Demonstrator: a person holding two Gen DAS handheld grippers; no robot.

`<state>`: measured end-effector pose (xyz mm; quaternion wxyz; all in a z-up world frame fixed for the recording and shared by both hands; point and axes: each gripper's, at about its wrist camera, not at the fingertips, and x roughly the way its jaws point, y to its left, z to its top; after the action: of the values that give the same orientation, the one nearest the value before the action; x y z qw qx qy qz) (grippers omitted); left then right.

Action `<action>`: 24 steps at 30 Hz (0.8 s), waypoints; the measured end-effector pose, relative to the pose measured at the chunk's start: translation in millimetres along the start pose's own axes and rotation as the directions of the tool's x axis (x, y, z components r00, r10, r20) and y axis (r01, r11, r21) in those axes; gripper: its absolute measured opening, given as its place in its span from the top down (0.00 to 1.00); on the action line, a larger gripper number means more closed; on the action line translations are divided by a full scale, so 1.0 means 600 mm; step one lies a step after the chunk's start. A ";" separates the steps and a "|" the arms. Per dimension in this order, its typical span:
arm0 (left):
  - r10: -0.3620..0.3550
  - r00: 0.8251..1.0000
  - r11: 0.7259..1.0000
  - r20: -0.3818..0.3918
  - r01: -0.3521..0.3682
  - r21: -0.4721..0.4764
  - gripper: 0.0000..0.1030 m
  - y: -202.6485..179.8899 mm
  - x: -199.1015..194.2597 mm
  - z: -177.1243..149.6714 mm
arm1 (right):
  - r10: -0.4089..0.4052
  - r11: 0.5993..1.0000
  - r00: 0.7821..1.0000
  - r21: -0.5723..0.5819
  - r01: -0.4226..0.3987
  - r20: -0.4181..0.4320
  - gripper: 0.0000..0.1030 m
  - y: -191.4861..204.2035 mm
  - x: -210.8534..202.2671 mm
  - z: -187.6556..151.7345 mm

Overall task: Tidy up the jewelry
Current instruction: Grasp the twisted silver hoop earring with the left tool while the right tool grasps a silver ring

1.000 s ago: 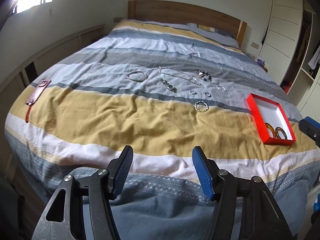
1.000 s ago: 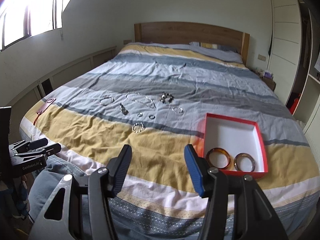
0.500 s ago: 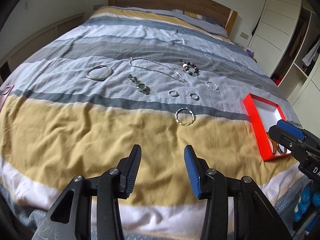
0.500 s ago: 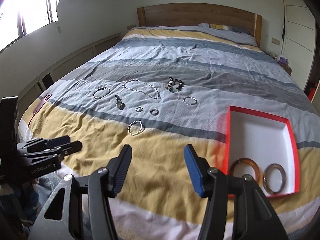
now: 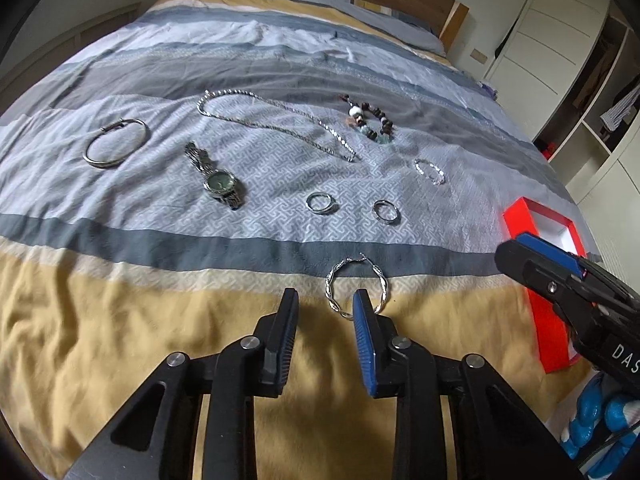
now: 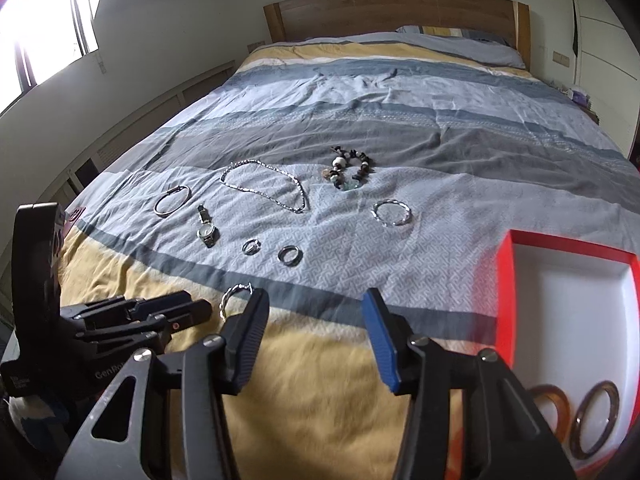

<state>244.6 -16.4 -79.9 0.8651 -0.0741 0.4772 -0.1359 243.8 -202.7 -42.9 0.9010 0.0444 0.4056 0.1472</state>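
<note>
A twisted silver bangle [image 5: 330,286] lies on the yellow stripe of the bedspread, just past the blue fingertip of my left gripper [image 5: 325,294]. That gripper's jaws are closing with only cloth between them. My right gripper [image 6: 315,296] hovers over the yellow stripe, its jaws also closing on nothing. To its right sits the red box [image 6: 504,280], holding two brown bangles [image 6: 596,416]. The left gripper [image 6: 176,312] shows at the lower left of the right wrist view, beside the twisted bangle [image 6: 230,294].
More jewellery lies farther up the bed: a watch [image 5: 220,182], a plain silver bangle [image 5: 100,162], a chain necklace [image 5: 276,128], a bead bracelet [image 5: 372,120], two rings [image 5: 320,202], and a small twisted bracelet [image 5: 430,170]. A headboard and wardrobes stand beyond.
Both grippers have come forward and down over the bed, so the jewellery looks larger. The left jaws have narrowed a lot, the right ones a little.
</note>
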 end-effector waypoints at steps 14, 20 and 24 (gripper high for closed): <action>-0.057 0.998 0.998 -0.011 0.057 -0.003 0.96 0.008 0.050 -0.006 | 0.063 0.998 0.997 0.013 -0.062 -0.034 0.77 0.012 0.099 0.027; -0.059 0.998 0.998 0.016 0.059 0.010 0.96 0.006 0.053 -0.008 | 0.043 0.999 0.997 -0.003 -0.043 -0.060 0.82 0.013 0.135 0.033; -0.072 0.997 0.997 0.022 0.072 -0.001 0.96 0.011 0.055 -0.007 | 0.022 0.999 0.996 -0.031 -0.024 -0.087 0.85 0.017 0.154 0.032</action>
<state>258.7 -20.3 -110.4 0.8648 -0.0936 0.4647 -0.1657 313.8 -164.1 -94.5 0.8815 0.0285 0.4412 0.1658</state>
